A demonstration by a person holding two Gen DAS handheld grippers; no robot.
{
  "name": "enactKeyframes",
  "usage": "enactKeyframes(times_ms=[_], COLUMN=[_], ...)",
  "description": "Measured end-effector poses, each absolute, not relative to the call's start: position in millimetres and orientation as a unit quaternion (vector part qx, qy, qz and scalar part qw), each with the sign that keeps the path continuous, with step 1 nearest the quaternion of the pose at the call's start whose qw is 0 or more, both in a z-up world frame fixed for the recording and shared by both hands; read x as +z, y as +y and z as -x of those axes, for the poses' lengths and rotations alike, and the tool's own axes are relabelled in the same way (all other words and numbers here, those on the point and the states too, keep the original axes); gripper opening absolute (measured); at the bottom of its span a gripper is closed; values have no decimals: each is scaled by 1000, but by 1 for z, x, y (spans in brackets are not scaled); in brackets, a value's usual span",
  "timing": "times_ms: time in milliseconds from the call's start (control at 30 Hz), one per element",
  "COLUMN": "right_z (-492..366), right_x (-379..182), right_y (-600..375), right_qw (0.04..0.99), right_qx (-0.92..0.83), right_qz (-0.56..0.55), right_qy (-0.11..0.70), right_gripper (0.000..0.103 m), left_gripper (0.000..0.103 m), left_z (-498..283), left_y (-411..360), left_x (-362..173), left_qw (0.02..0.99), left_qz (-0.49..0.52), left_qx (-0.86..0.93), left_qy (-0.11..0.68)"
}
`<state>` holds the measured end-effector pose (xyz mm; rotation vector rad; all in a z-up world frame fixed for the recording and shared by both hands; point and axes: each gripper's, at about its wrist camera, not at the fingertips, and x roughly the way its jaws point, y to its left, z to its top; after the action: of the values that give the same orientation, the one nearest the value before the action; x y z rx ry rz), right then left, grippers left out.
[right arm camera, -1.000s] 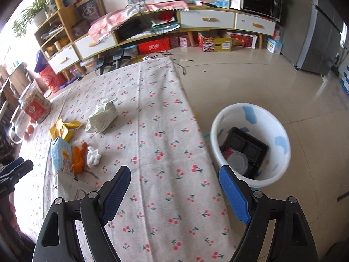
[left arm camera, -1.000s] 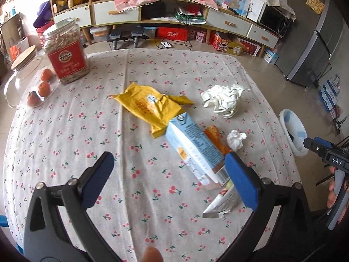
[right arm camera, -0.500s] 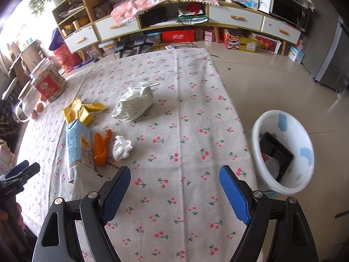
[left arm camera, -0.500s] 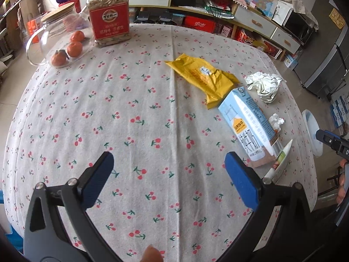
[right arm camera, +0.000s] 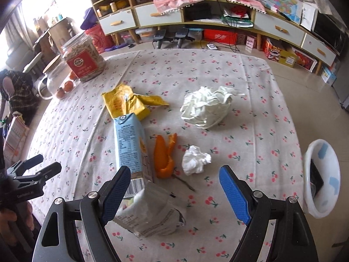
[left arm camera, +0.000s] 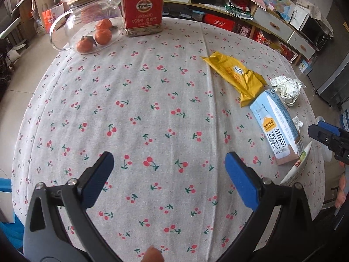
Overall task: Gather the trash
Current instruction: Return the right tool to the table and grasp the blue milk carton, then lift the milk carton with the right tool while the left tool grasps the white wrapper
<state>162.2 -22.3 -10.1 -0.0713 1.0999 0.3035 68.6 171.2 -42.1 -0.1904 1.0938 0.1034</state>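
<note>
Trash lies on the cherry-print tablecloth (right arm camera: pixel 240 100): a blue milk carton (right arm camera: pixel 129 144), a yellow wrapper (right arm camera: pixel 124 103), orange peel (right arm camera: pixel 164 157), a small crumpled tissue (right arm camera: pixel 195 160), a large crumpled white paper (right arm camera: pixel 207 107) and a silver foil pouch (right arm camera: pixel 150 214). My right gripper (right arm camera: pixel 175 181) hangs open above the pouch, peel and tissue, holding nothing. My left gripper (left arm camera: pixel 169 167) is open over bare cloth, left of the carton (left arm camera: pixel 276 128) and the yellow wrapper (left arm camera: pixel 237 74). A white bin (right arm camera: pixel 322 176) with dark trash inside stands on the floor to the right.
A red-labelled jar (left arm camera: pixel 141 6), a glass pot with a wooden lid (left arm camera: pixel 87 11) and three oranges (left arm camera: pixel 96 36) sit at the table's far left. Low cabinets (right arm camera: pixel 218 15) line the wall behind. Tiled floor surrounds the table.
Both grippers shifted left across the table. The right view swung from the bin to the trash pile, now close beneath it. The left view slid off the carton onto bare cloth.
</note>
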Motion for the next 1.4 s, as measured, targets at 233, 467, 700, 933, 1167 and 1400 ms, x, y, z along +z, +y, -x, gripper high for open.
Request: enactKeyframes(times_ms=[233, 467, 700, 933, 1167, 1400], right_z=[-175, -185, -186, -178, -174, -174], right_x=[-16, -44, -51, -18, 32, 57], right_y=[23, 47, 49, 45, 26, -14], right_qw=[836, 818, 820, 843, 874, 891], right_qx=[182, 181, 173, 187, 195, 166], right_qz=[65, 89, 101, 79, 32, 3], right_qy=[515, 539, 536, 498, 444, 422], right_gripper=[80, 56, 39, 39, 39, 39], left_gripper=[101, 101, 101, 101, 101, 101], left_z=[-65, -61, -63, -62, -64, -66], left_y=[189, 198, 199, 193, 185, 163], left_x=[-41, -38, -34, -35, -36, -37], left_qw=[848, 852, 853, 854, 854, 855], left_qz=[103, 99, 109, 101, 91, 71], left_qx=[68, 80, 70, 64, 59, 39], left_qy=[515, 508, 506, 507, 509, 512])
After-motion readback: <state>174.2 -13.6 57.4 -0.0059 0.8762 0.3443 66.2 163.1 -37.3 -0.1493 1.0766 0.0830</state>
